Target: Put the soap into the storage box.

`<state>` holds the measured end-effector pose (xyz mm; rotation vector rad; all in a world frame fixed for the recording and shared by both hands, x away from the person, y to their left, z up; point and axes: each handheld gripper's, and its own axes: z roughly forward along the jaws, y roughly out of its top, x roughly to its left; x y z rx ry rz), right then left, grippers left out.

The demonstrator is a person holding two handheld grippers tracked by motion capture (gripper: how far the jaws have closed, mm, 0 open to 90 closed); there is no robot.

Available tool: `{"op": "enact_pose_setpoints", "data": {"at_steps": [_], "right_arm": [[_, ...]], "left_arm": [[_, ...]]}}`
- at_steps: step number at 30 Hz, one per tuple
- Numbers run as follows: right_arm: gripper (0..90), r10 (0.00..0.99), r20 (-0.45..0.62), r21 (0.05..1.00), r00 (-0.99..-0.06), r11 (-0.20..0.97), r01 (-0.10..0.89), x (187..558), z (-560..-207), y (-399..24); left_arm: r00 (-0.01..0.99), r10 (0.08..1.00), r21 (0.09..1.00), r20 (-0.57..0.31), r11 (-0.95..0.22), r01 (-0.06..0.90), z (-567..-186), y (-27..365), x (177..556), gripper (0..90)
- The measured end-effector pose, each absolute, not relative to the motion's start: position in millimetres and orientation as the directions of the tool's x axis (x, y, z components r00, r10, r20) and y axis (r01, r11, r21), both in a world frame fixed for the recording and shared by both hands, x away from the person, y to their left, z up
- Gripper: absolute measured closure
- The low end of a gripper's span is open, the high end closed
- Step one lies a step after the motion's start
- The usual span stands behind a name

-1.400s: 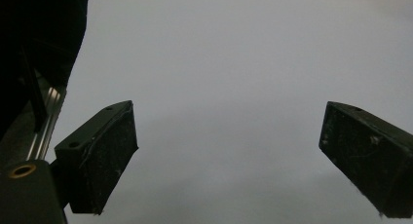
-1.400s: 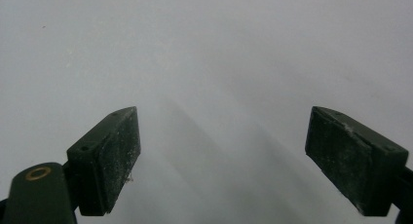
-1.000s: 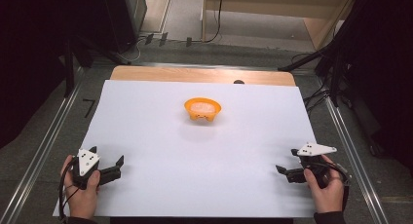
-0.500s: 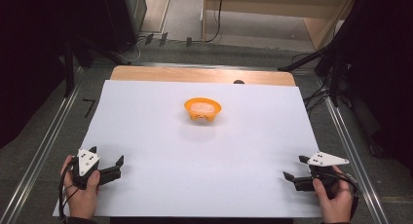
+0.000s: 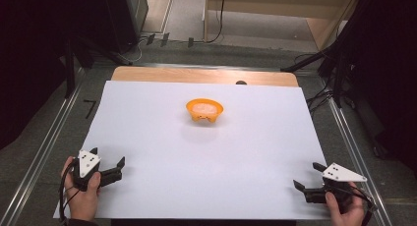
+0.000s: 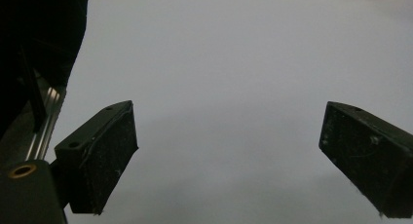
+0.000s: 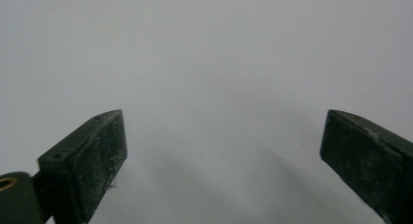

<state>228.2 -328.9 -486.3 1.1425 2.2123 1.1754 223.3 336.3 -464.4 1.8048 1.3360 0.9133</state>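
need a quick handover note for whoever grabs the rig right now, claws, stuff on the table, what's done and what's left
Left claw: open, nothing in it, at the near left corner of the white sheet.
Right claw: jaws have just been opening, now wide, nothing between them, at the near right corner.
Orange bowl: upright at the far middle of the sheet, something pale inside, well apart from both claws.
Done: nothing visibly handled.
Left: probably reaching for the bowl.

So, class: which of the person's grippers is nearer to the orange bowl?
Left. The left gripper sits at the sheet's near left corner, diagonally below the orange bowl. The right gripper is at the near right corner, lower and farther off. Both are open and empty.
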Motion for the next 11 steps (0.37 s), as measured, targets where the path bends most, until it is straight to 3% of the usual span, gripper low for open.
{"op": "enact_pose_setpoints", "data": {"at_steps": [4,8,11], "right_arm": [[1.1,0.802,0.101,0.853,-0.589,0.234,0.466,225.7,-485.9,-338.0],[0.0,0.808,0.094,0.853,-0.582,0.235,0.465,226.2,-486.3,-336.8],[2.4,0.765,0.138,0.845,-0.629,0.24,0.477,228.4,-486.8,-337.1]], "left_arm": [[0.219,0.967,0.854,0.13,-0.222,0.47,-464.5,336.1,223.3,7.0],[0.22,0.966,0.849,0.134,-0.226,0.477,-464.4,336.0,224.0,7.0],[0.221,0.966,0.846,0.132,-0.226,0.483,-464.6,335.7,224.6,6.9]]}}
